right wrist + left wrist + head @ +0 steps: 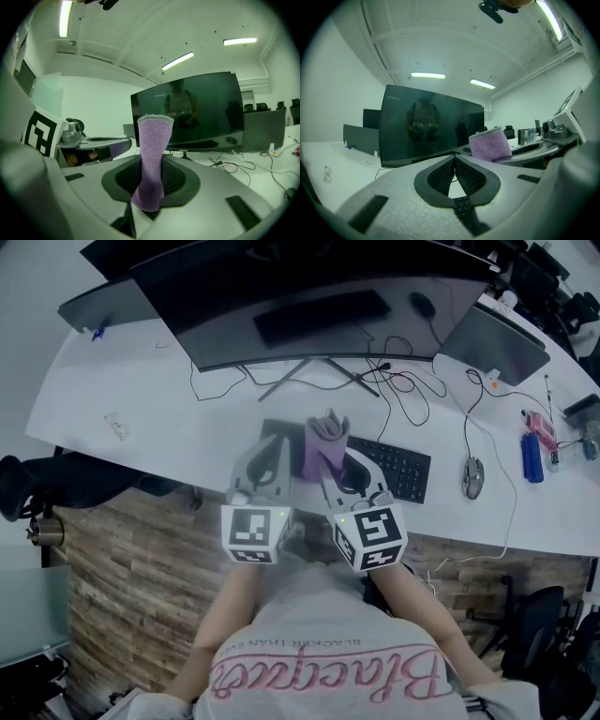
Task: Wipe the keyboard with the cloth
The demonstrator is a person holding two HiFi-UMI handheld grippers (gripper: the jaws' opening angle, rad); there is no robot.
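White tabletop in an office, ceiling strip lights on. Nearest you, your left gripper has its fingers closed tip to tip on nothing. Just beside it, your right gripper has its fingers clamped on the purple cloth, which stands up out of them over the left half of the black keyboard. I'd judge the pick-up done and the wiping itself left to do. The keyboard's left end is hidden under the grippers and cloth, so you can't tell whether the cloth touches the keys. Beyond stands the dark curved monitor
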